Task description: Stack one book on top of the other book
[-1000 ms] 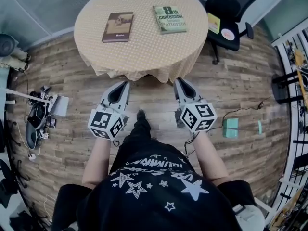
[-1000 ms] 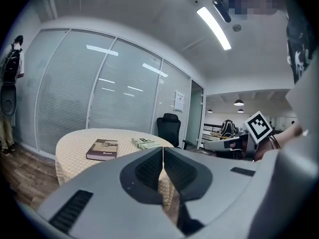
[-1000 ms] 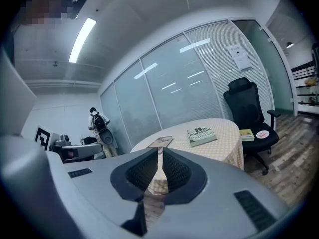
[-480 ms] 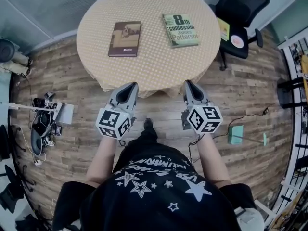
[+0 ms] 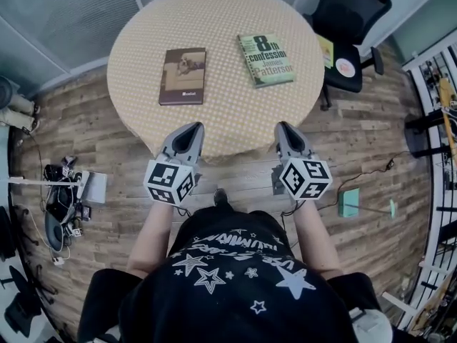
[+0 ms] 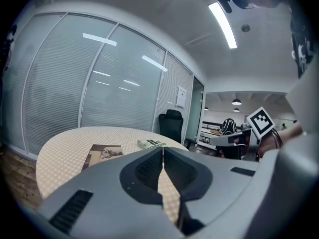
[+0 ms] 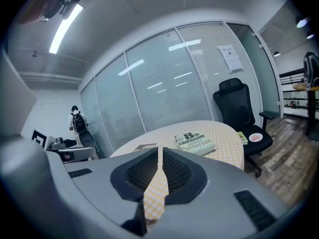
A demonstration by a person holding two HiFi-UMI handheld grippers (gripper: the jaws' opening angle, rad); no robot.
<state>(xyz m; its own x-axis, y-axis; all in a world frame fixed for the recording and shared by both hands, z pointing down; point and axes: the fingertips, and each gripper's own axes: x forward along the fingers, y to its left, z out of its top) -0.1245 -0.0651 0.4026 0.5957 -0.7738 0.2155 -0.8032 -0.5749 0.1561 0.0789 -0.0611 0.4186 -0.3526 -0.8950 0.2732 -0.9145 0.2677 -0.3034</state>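
Observation:
Two books lie apart on a round table (image 5: 228, 131) under a yellow checked cloth. The brown book (image 5: 183, 76) is left of centre; the green "8th confession" book (image 5: 266, 59) is to its right. Both grippers hover at the table's near edge, short of the books. My left gripper (image 5: 193, 126) is shut and empty, roughly in line with the brown book (image 6: 102, 155). My right gripper (image 5: 285, 126) is shut and empty, in line with the green book (image 7: 195, 142). The left gripper view also shows the green book (image 6: 152, 144).
A black office chair (image 5: 350, 20) with small items on its seat stands beside the table's right side. A teal box (image 5: 348, 202) lies on the wooden floor at right. Cables and gear (image 5: 61, 191) sit at left. Glass walls stand behind the table.
The person has stepped closer to the table. Both grippers have moved forward from over the floor to the table's near edge. Their jaws have stayed shut.

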